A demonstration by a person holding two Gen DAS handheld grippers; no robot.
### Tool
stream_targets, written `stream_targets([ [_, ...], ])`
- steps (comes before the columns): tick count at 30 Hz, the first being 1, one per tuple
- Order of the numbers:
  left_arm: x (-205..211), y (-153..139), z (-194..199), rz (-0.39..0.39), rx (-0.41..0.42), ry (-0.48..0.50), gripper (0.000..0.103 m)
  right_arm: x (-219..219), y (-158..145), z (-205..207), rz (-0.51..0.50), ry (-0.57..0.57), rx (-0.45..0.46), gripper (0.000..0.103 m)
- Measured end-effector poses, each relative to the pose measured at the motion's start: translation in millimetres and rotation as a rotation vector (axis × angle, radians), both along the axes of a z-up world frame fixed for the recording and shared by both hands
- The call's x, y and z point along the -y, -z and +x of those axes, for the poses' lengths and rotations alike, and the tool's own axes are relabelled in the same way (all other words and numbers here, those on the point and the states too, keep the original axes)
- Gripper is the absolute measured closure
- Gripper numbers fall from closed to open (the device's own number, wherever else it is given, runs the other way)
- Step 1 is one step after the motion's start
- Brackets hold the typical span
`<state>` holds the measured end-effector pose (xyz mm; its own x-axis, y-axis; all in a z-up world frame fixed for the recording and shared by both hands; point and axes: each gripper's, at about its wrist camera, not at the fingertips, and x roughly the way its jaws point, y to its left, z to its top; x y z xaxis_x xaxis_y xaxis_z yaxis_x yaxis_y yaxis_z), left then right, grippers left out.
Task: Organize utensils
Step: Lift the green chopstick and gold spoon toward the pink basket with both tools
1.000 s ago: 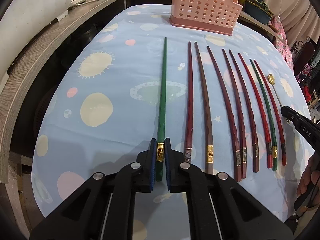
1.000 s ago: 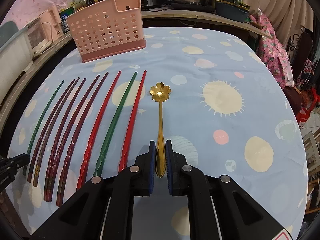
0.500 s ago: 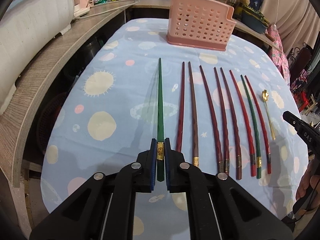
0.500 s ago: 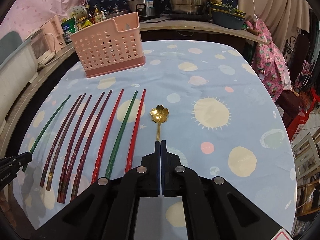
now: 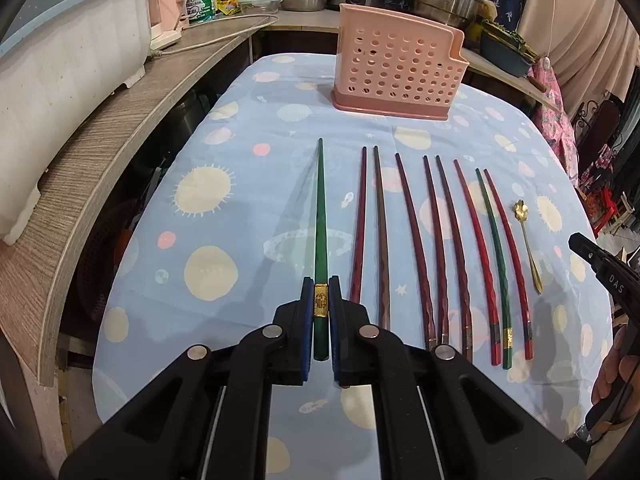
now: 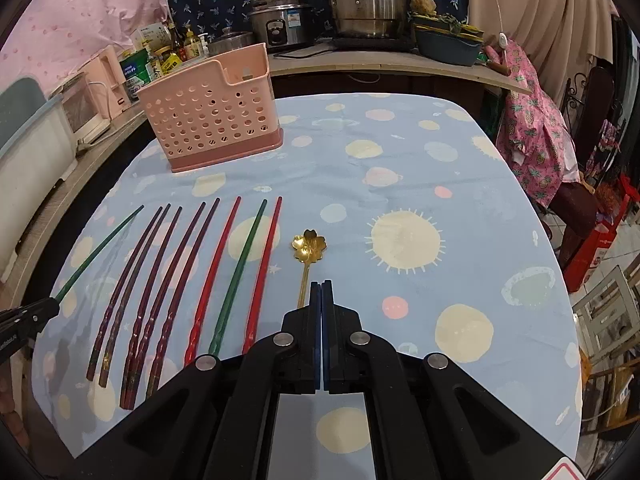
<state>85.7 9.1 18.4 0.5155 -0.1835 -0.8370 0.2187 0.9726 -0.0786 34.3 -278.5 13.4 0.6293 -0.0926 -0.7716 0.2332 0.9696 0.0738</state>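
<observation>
Your left tool (image 5: 321, 308), black with blue pads (image 5: 307, 320), frames a dark green chopstick (image 5: 320, 216) banded in gold. Your right tool (image 6: 321, 308) wears the same black and blue, above a gold spoon (image 6: 307, 250) with a flower-shaped bowl. Left of that spoon lie the loose chopsticks (image 6: 192, 276): bright red, one green between the reds, then dark maroon. Beyond them stands a pale pink basket (image 6: 212, 114), perforated with round holes, on a darker pink base. Your desk (image 6: 460, 184) carries a light blue cloth printed with cream suns, pink dots and ringed planets.
</observation>
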Motion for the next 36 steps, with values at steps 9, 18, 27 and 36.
stream_targets([
  [9,-2,18,-2,0.004,-0.048,-0.003,0.096,-2,25,-3,0.069,-0.029,-0.054,0.086],
  [18,-4,28,-3,0.005,-0.071,-0.005,0.096,-22,42,4,0.019,-0.065,-0.089,0.072],
  [27,-3,29,-2,0.01,-0.071,-0.001,0.096,-22,42,-2,-0.039,-0.079,-0.093,0.092],
  [36,-6,8,-3,-0.009,-0.038,-0.008,0.096,-15,22,-8,-0.027,-0.07,-0.055,0.092],
])
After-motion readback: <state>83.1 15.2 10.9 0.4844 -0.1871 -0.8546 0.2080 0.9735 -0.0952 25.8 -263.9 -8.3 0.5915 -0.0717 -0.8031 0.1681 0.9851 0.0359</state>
